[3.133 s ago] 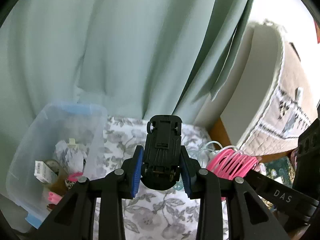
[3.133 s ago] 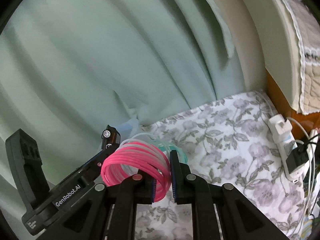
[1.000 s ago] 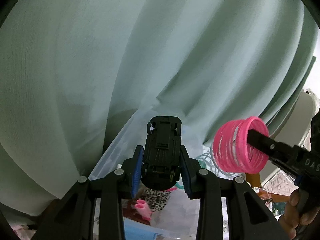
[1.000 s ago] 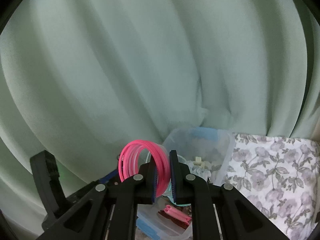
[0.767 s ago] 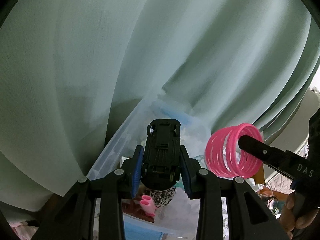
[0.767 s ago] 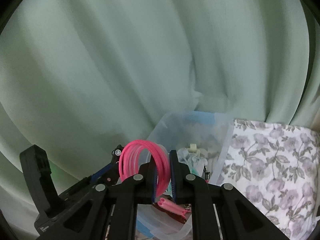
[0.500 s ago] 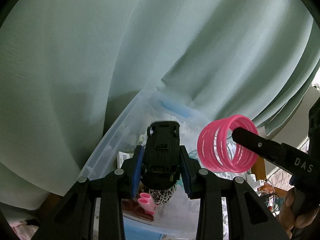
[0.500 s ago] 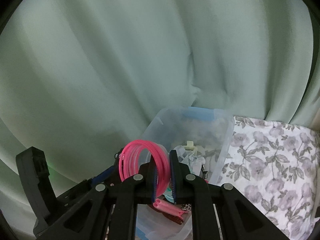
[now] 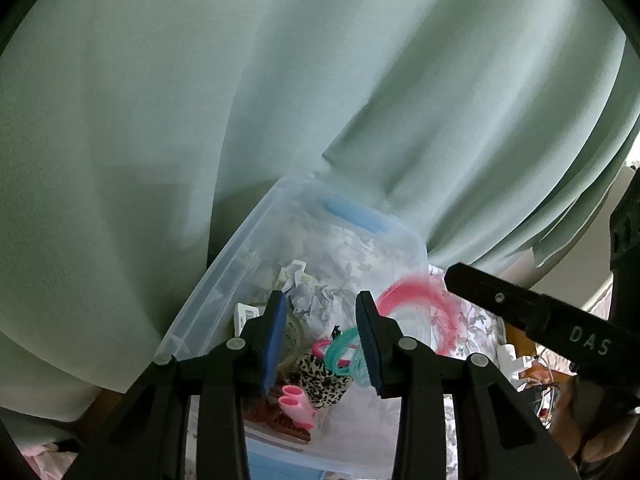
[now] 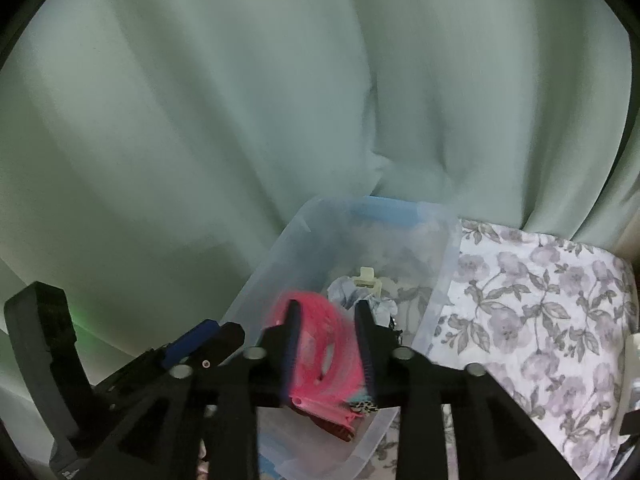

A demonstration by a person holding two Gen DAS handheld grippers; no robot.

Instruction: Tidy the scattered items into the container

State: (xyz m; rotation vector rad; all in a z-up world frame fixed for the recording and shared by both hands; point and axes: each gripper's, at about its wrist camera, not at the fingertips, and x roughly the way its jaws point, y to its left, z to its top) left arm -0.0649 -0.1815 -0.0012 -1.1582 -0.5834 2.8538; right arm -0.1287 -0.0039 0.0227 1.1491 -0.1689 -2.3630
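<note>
A clear plastic container (image 9: 224, 276) with a blue handle sits against the green curtain; it also shows in the right wrist view (image 10: 276, 276). It holds crumpled paper, a leopard-print item (image 9: 320, 380), teal rings (image 9: 340, 350), pink tubes (image 9: 294, 402) and more. My left gripper (image 9: 322, 344) is open and empty above the container. The black toy car is not in sight. My right gripper (image 10: 326, 344) is open over the container; blurred pink rings (image 10: 320, 356) lie between its jaws, loose. The pink rings also show blurred in the left wrist view (image 9: 424, 308).
A floral tablecloth (image 10: 532, 320) covers the table right of the container. The green curtain (image 9: 280, 80) hangs close behind. A white charger and cables (image 9: 516, 360) lie at the far right. The right gripper's body (image 9: 540, 312) crosses the left wrist view.
Both grippers have opened over the container. The black toy car has left my left gripper. The pink rings have slipped free of my right gripper's fingers and blur downward.
</note>
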